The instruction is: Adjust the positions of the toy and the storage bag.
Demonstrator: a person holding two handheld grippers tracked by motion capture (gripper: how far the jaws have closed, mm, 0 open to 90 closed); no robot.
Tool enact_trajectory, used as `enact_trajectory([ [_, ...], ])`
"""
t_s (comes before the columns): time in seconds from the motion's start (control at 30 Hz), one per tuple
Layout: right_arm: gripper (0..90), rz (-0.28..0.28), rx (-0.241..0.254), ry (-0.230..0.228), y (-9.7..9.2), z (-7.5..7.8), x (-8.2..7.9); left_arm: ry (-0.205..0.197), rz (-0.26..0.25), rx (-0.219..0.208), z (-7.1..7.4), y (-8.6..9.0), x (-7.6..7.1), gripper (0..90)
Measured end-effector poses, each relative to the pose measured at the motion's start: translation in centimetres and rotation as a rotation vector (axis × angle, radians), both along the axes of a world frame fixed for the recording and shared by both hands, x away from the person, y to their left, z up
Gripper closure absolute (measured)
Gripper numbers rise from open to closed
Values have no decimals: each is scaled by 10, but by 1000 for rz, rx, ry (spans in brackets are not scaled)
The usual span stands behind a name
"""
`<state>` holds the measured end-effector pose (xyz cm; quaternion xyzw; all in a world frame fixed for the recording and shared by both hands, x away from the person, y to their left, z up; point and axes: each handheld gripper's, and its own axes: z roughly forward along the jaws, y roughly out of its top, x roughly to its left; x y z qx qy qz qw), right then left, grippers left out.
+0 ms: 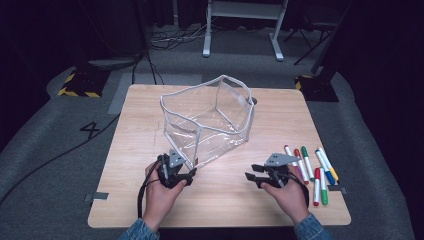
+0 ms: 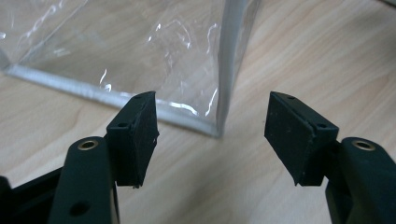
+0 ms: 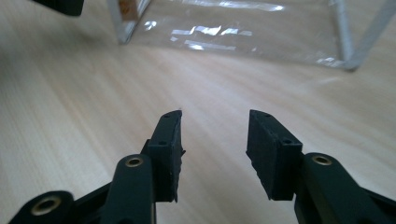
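Table: light wooden top [image 1: 130, 150], filling the middle of the high view, dark floor all round it.
Clear pouch: a see-through plastic pouch [image 1: 207, 120] with grey piping, standing open-topped at the centre of the high view; its near lower corner points toward the bottom of the frame.
Left gripper: at lower left-centre of the high view [image 1: 189, 173], held in a hand [image 1: 159, 192] that comes up from the bottom edge; it sits just beside the pouch's near corner.
Left gripper, own view: jaws stand wide apart with bare wood between them [image 2: 212, 133]; the pouch's [image 2: 140, 51] piped corner rises just beyond the gap, upper centre of frame; no contact visible.
Right gripper: lower right-centre of the high view [image 1: 252, 179], in the other hand [image 1: 290, 195], tips pointing left across the frame.
Right gripper, own view: jaws parted, nothing but table between them [image 3: 214, 151]; pouch [image 3: 243, 32] lies along the top edge, well apart from the tips.
Markers: a loose row of felt pens [image 1: 312, 170] with red, green, blue and yellow caps, lying flat at the right of the high view, just beside the right hand.
Tape: small grey strip [image 1: 96, 196] at the table's lower left edge.
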<state>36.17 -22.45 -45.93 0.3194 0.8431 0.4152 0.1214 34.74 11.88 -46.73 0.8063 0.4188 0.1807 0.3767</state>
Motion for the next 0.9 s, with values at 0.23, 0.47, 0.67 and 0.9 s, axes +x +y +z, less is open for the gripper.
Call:
enact_trajectory([
  [0.23,586,-33,-8,-14,-14,20,28,-3,-2,5,-2,-11,21,536],
  [0.47,596,-43,1,-12,-14,22,41,-4,-41,28,-3,-12,22,857],
  [0.67,609,-50,-5,-25,-12,24,51,38,-80,4,-1,-4,-2,865],
  [0.9,639,-15,-4,-46,-2,28,58,45,-114,17,-1,4,-45,864],
])
